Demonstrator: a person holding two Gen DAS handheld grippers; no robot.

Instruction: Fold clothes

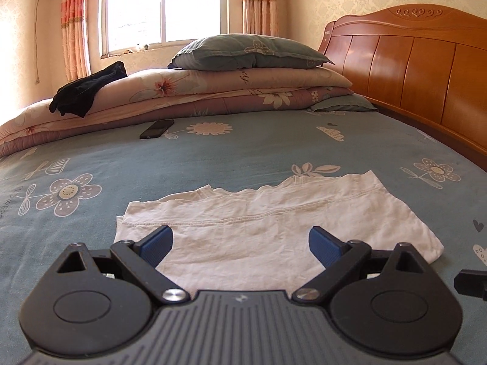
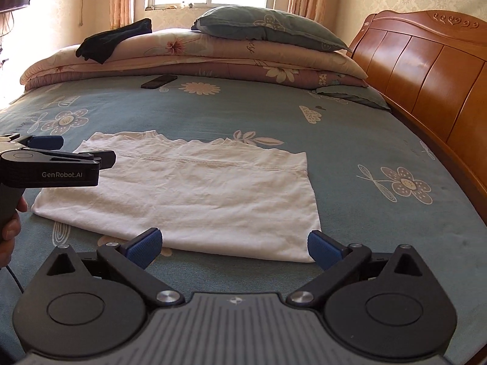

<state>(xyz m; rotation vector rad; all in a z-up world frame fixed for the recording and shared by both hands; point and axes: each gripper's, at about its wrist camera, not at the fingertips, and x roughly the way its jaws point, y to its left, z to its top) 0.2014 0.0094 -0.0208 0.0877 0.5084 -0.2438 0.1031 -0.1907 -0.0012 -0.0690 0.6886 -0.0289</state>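
Lying flat on the bed (image 2: 213,103), the white shirt (image 2: 188,188) already showed one fold, its hem seam running across the middle. Both claws gaped, holding nothing: the left gripper (image 1: 240,245) hovered over the shirt's near edge, the right gripper (image 2: 234,248) at its near right corner. A pinch from either could catch only the top layer, or snag the bedsheet beneath, dragging the fold askew.
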